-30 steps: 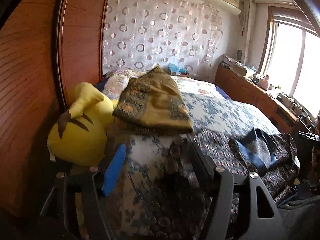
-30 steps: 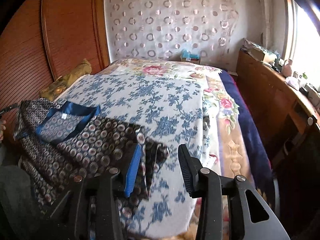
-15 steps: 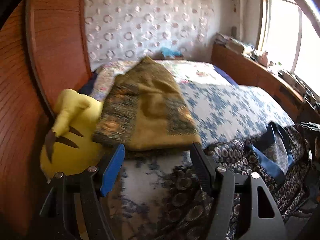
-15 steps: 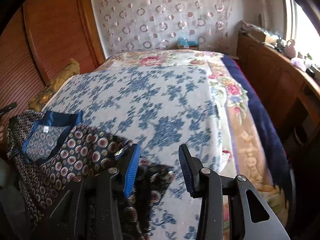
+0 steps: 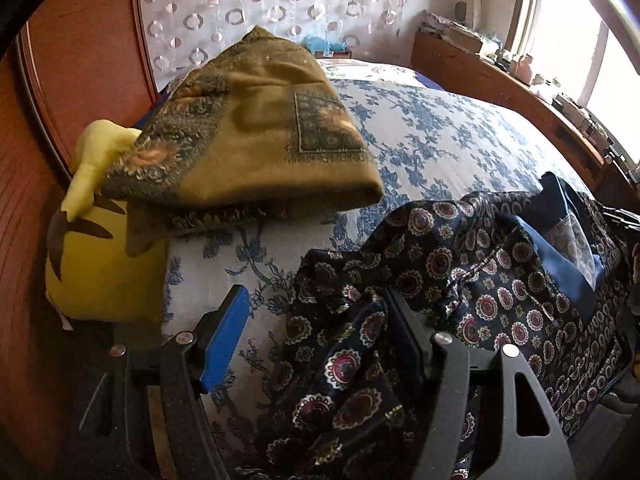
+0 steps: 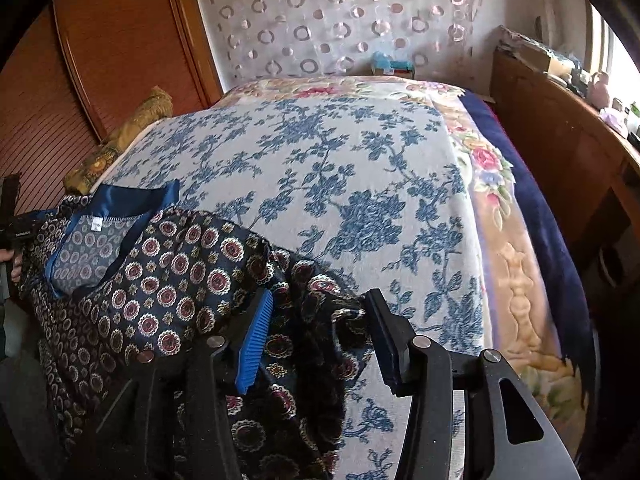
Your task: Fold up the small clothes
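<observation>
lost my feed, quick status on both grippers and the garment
Left gripper open, right gripper just opening, cloth between both. Dark navy medallion-print top spread at bed edge, unfolded. Olive folded blanket lies clear.

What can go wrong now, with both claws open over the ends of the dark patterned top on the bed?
1. The patterned top hangs over the bed edge; a weak pinch may let it slide off.
2. The right claw, jaws just widened, straddles a bunched fold, so it may catch several layers.
3. The left claw has cloth only by its right finger; it may grab the floral bedspread too.
</observation>
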`<state>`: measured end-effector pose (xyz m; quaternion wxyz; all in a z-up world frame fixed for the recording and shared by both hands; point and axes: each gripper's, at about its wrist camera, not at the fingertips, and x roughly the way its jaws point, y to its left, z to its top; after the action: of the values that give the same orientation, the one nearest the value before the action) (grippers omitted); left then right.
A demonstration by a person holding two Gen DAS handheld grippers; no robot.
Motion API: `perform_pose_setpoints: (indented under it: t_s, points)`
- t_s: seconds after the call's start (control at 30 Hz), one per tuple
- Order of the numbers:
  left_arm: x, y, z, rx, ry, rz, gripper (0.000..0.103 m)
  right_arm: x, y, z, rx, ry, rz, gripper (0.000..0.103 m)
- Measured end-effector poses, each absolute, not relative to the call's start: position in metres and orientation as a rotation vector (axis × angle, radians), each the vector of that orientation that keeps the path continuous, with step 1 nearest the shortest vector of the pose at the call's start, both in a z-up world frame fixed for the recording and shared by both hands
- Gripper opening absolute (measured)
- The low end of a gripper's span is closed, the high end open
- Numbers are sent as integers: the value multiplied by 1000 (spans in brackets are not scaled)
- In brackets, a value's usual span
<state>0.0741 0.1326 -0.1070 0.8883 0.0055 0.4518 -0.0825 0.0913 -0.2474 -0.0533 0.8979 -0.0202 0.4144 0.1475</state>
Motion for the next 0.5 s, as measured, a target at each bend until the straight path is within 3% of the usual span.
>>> perform_pose_setpoints:
  t_s: [0.17, 0.43, 0.5]
  points:
    - [76, 127, -108, 13, 930, -181, 68, 96, -244, -58, -61, 871, 306, 51]
    - [69, 112, -107, 35, 917, -247, 31, 93, -230, -61, -144, 875, 304, 51]
    - [68, 109, -106, 36, 917, -253, 20, 91, -227, -62, -164, 872, 316, 39]
